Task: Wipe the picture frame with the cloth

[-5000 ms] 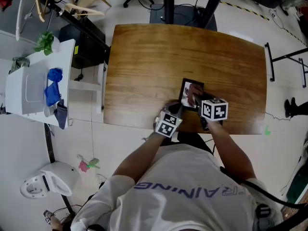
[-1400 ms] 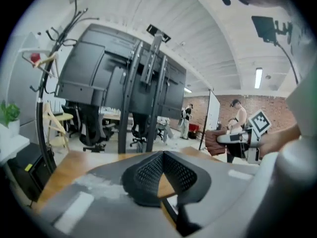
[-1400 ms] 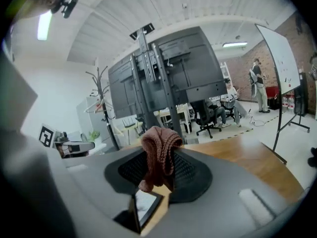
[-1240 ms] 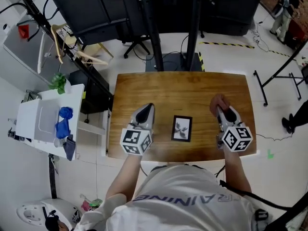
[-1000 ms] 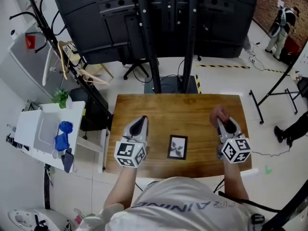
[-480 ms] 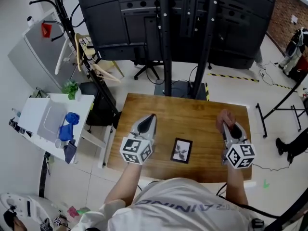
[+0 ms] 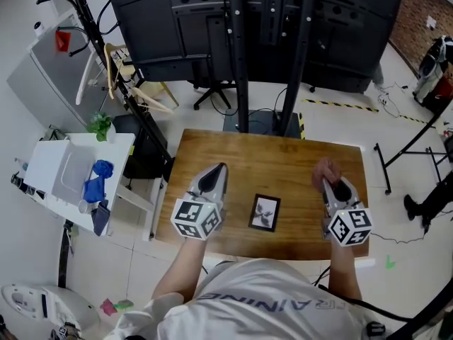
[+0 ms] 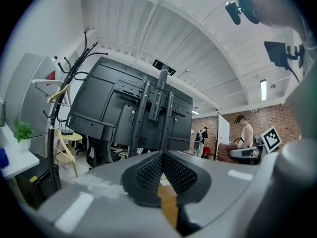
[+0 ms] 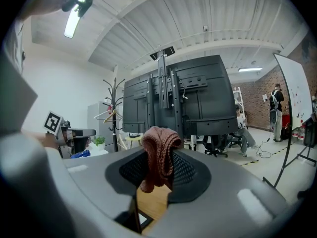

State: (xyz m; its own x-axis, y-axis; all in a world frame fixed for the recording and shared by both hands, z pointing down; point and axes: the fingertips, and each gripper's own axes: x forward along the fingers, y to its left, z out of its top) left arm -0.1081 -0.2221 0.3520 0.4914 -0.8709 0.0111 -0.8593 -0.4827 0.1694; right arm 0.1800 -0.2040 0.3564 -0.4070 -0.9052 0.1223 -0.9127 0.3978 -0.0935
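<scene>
The black picture frame (image 7: 265, 213) lies flat near the front edge of the wooden table (image 7: 283, 161). It lies between my two grippers, and neither touches it. My left gripper (image 7: 218, 168) is held up to the left of the frame; in the left gripper view (image 8: 162, 155) its jaws are shut together with nothing in them. To the right of the frame, my right gripper (image 7: 331, 184) is shut on the reddish-brown knitted cloth (image 7: 325, 169). That cloth (image 9: 159, 152) hangs bunched over the jaw tips in the right gripper view, and a corner of the frame (image 9: 142, 221) shows below.
A large black screen on a stand (image 7: 248, 20) rises just behind the table. At the left are a white side table (image 7: 49, 172) holding a blue item (image 7: 97, 183) and a coat rack with hangers (image 7: 117, 55). Black stand legs (image 7: 407, 154) are on the floor at the right.
Five seconds ago both grippers were down at the frame, the right one on it. Now they are lifted and spread to either side. Over the last half second only the head view shifted slightly.
</scene>
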